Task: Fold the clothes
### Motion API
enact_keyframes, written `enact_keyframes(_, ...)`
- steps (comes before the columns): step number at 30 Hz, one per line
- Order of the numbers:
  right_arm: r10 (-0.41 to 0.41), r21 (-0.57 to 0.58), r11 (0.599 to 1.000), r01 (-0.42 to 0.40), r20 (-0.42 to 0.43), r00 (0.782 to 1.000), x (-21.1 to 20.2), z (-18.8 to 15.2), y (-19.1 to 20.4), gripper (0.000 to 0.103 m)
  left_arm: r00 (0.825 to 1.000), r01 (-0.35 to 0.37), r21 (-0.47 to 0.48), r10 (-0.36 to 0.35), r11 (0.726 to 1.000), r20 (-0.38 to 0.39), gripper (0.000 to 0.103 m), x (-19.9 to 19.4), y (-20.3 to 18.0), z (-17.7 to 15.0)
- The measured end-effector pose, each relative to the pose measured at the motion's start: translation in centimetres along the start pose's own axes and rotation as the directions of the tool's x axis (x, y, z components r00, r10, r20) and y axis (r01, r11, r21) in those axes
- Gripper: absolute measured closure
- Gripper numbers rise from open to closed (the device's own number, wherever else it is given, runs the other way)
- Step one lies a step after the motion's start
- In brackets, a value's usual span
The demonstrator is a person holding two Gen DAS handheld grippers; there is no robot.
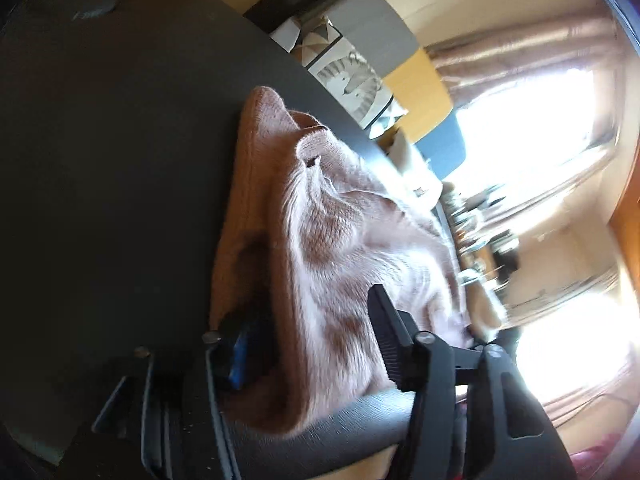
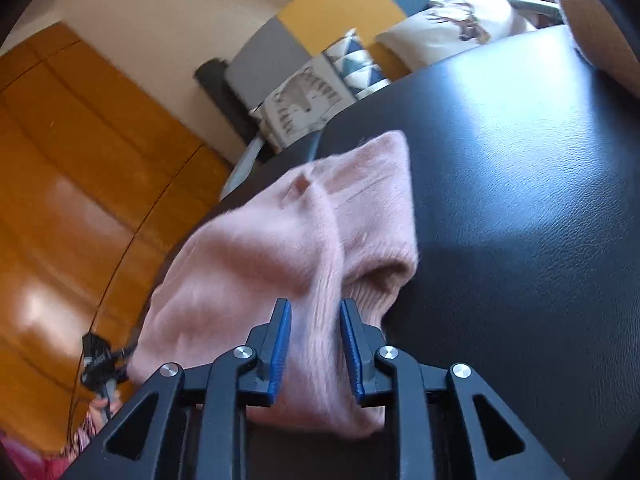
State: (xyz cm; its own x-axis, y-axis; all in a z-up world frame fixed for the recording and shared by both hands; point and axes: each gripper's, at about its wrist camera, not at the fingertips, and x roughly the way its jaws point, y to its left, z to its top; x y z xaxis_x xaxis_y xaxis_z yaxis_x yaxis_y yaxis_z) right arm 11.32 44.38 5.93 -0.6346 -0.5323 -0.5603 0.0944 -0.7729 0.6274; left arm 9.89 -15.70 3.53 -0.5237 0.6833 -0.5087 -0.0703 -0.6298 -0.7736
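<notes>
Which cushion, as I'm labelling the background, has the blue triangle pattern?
The middle cushion, partly hidden behind the striped animal-face cushion. The cream cushion on its other side carries a brown print, not triangles.

One pink sweater [image 2: 280, 248] on show, bunched on one black table [image 2: 520, 200], and it turns up again in the left wrist view [image 1: 340, 248] on the same dark top [image 1: 120, 160]. Two grippers in play: the right gripper [image 2: 315, 344] with its two blue-padded fingers, and the left gripper [image 1: 308, 344], two fingers as well. Behind the table, count the cushions: one with an animal face [image 2: 300, 104], one with blue triangles [image 2: 356, 60], one pale one with a brown print [image 2: 460, 20], so three. One dark roll [image 2: 220, 92] leans by the wall. One wooden wardrobe front [image 2: 80, 160]. Curtains [image 1: 520, 52] by the bright window: too blurred to count.
</notes>
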Motion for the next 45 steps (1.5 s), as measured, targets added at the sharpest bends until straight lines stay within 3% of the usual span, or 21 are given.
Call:
enact_keyframes(3,0.014,-0.036,0.999,-0.016,-0.054,0.998,0.5,-0.5,0.2,0.077,1.0,0.002,0.009,-0.002,1.0,0.012,0.045,0.0,-0.3,-0.5)
enact_keyframes(5,0.008,-0.058,0.998,-0.011,-0.049,0.999,0.7,-0.9,0.6,0.078,1.0,-0.026,0.071,0.027,0.997,-0.011,0.045,0.5,-1.3,-0.8)
enact_keyframes(6,0.015,-0.059,0.998,-0.017,-0.037,0.999,0.6,-1.0,0.8,0.087,0.998,-0.047,0.116,0.05,0.992,-0.028,0.046,0.9,-2.0,-0.9)
enact_keyframes(8,0.03,-0.061,0.998,-0.03,-0.011,1.0,0.5,-1.0,1.3,0.093,0.989,-0.127,0.216,0.139,0.968,-0.04,0.088,1.8,-3.4,-1.2)
enact_keyframes(10,0.057,-0.072,0.996,-0.056,0.017,0.998,-0.1,-0.6,1.9,0.096,0.976,-0.19,0.297,0.213,0.936,-0.047,0.089,2.5,-4.7,-1.5)
enact_keyframes(15,0.146,-0.099,0.986,-0.135,0.117,0.982,-3.1,0.4,2.6,0.097,0.988,-0.117,0.29,0.141,0.95,-0.063,0.091,0.4,-4.5,-1.1)
enact_keyframes(17,0.161,-0.096,0.984,-0.149,0.13,0.978,-4.0,0.3,2.1,0.098,0.987,-0.116,0.298,0.145,0.947,-0.077,0.091,-0.1,-3.9,-1.6)
enact_keyframes(20,0.135,-0.076,0.989,-0.128,0.102,0.986,-3.8,-0.5,0.9,0.098,0.97,-0.181,0.307,0.222,0.934,-0.102,0.089,1.0,-2.8,-2.0)
enact_keyframes(25,-0.011,-0.06,0.998,0.012,0.022,1.0,-2.0,-2.2,0.2,0.094,0.986,-0.121,0.155,0.137,0.981,-0.098,0.079,0.1,-1.3,-1.3)
enact_keyframes(26,-0.032,-0.075,0.997,0.034,0.025,0.999,-2.1,-2.3,0.6,0.091,0.987,-0.123,0.143,0.136,0.982,-0.089,0.076,-0.2,-1.3,-1.2)
enact_keyframes(27,-0.041,-0.089,0.995,0.044,0.039,0.998,-2.3,-2.2,1.1,0.081,0.986,-0.14,0.147,0.151,0.979,-0.067,0.075,-0.7,-1.4,-1.1)
enact_keyframes(31,-0.067,-0.111,0.991,0.079,0.11,0.992,-3.7,-1.2,2.7,0.079,0.966,-0.252,0.122,0.243,0.96,0.084,0.075,-3.4,-1.5,-0.7)
enact_keyframes(34,-0.083,-0.111,0.989,0.097,0.123,0.989,-3.4,-0.1,3.3,0.078,0.948,-0.289,0.151,0.26,0.945,0.185,0.075,-4.6,-3.1,-0.9)
enact_keyframes(36,-0.086,-0.124,0.988,0.097,0.085,0.993,-2.3,0.5,3.7,0.078,0.948,-0.294,0.25,0.247,0.923,0.201,0.075,-3.6,-5.5,-1.7)
enact_keyframes(38,-0.118,-0.138,0.983,0.121,0.034,0.992,-0.8,0.6,3.9,0.078,0.959,-0.278,0.375,0.234,0.884,0.159,0.075,-1.0,-8.2,-2.8)
enact_keyframes(41,-0.143,-0.146,0.98,0.138,-0.025,0.989,0.9,0.5,4.0,0.078,0.974,-0.206,0.55,0.224,0.809,0.036,0.075,4.5,-11.9,-5.6)
enact_keyframes(45,-0.147,-0.092,0.985,0.143,-0.033,0.989,1.1,0.4,3.5,0.078,0.974,-0.094,0.717,0.214,0.691,-0.078,0.075,10.3,-15.8,-9.2)
